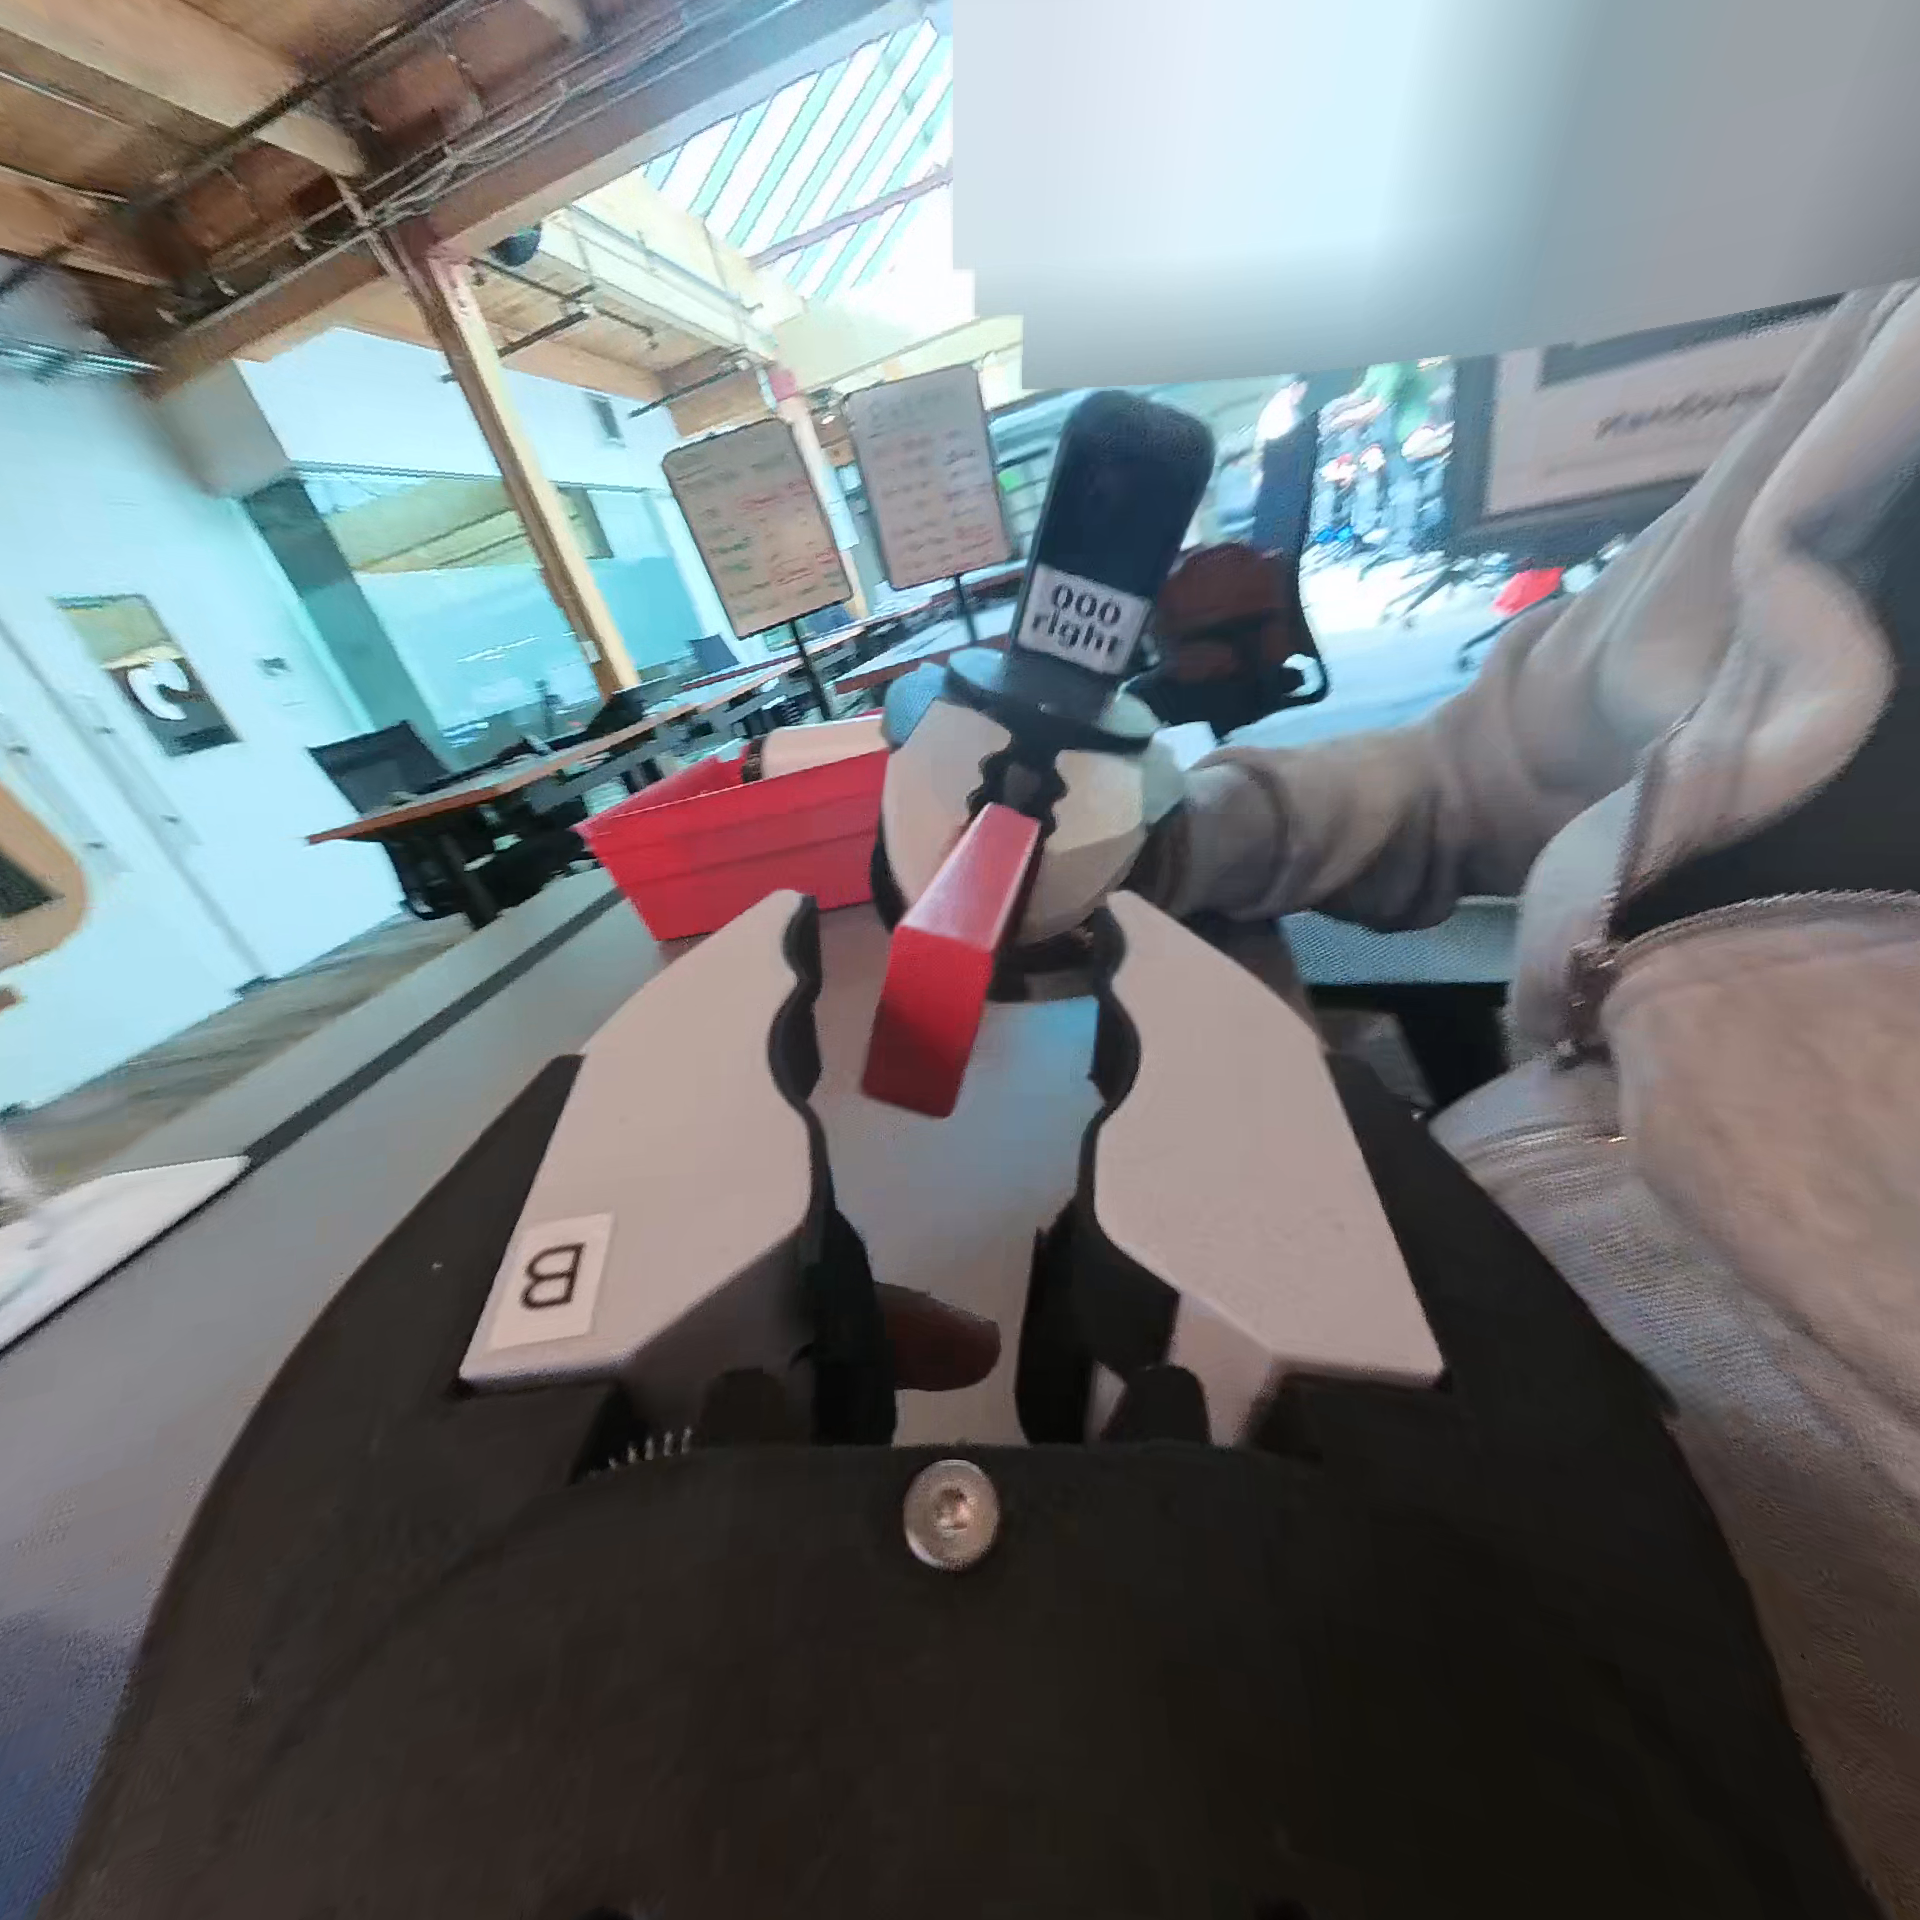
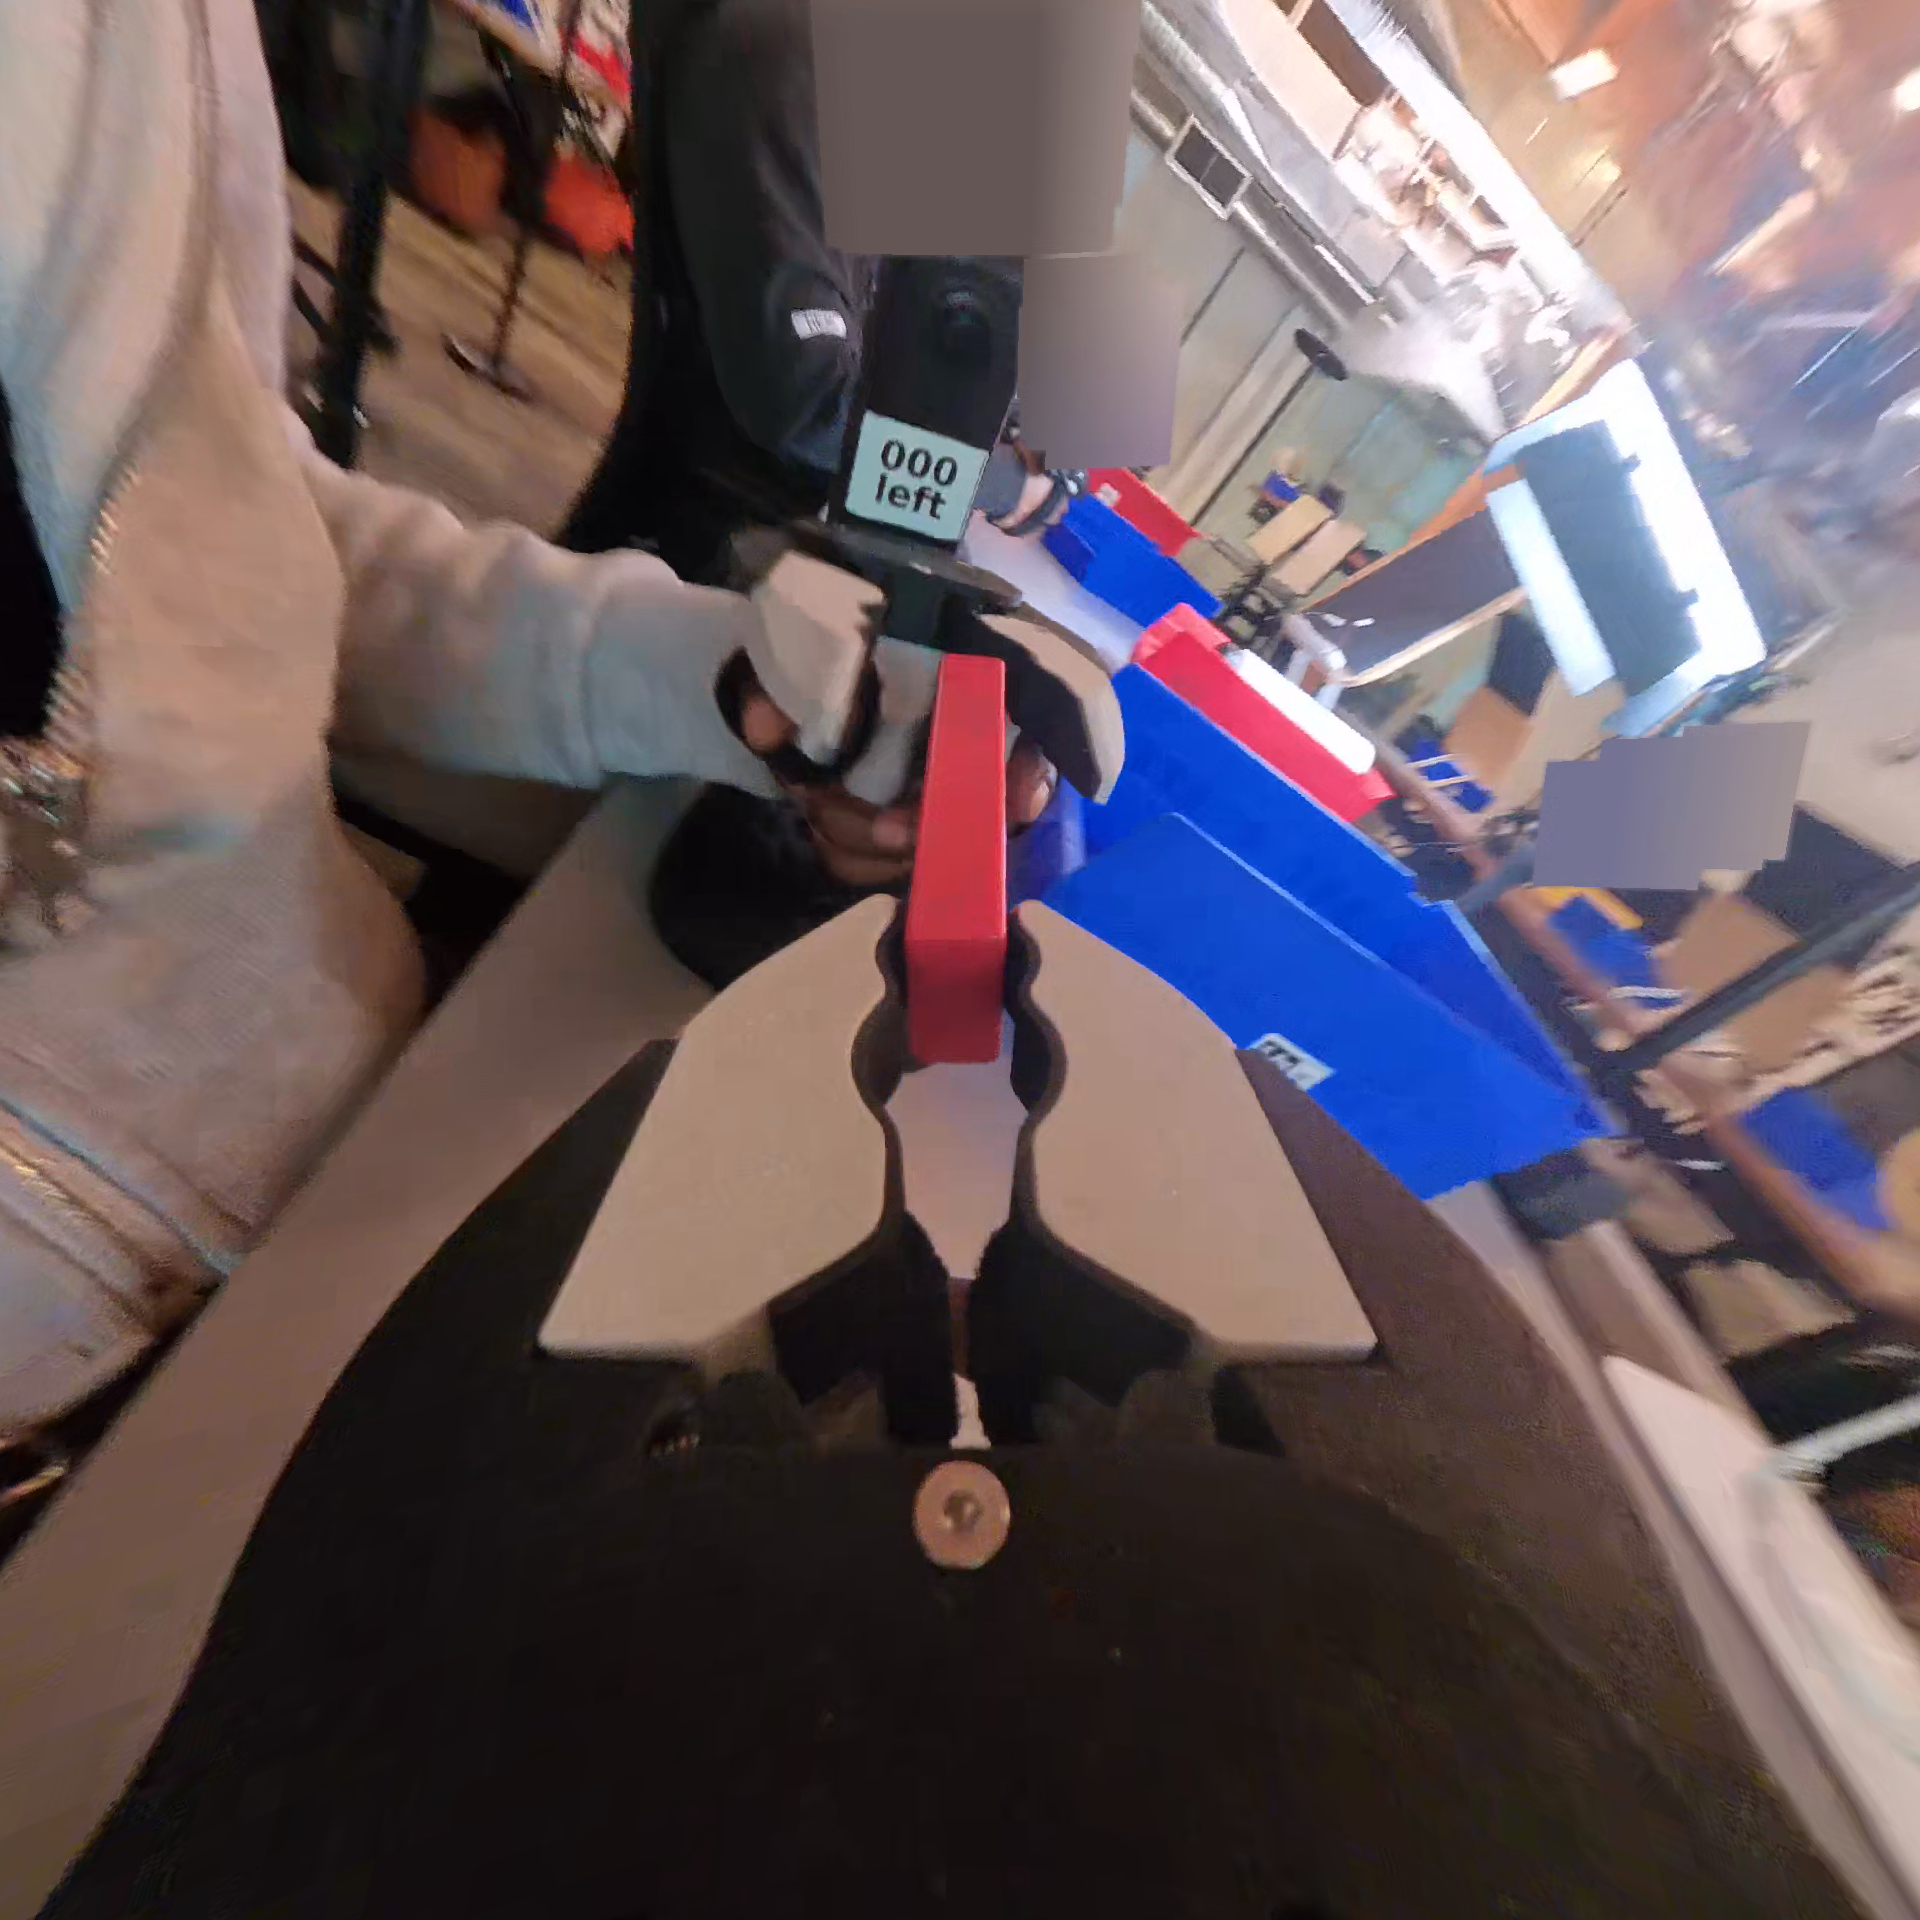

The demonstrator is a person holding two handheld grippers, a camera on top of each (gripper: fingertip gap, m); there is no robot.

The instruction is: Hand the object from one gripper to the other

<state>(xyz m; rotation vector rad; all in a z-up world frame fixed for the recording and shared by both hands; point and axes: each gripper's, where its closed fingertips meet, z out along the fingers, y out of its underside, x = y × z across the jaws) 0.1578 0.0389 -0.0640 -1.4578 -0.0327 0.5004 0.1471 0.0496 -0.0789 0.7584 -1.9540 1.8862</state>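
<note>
Right gripper [image 2: 956, 977] clamped on red block [image 2: 958, 862]; left gripper [image 1: 951, 997] fingers apart around its far end. Handover midway, left grasp pending.

The right tool [image 2: 956, 971] has its fingers closed tight on a red block [image 2: 958, 873], gripping it near the tips. The left tool [image 1: 961, 1023] faces it head-on with jaws spread wide, the block's free end reaching between its fingers without touching either. A grey-sleeved arm [image 1: 1455, 790] holds the right tool, another grey sleeve [image 2: 499, 665] the left.
</note>
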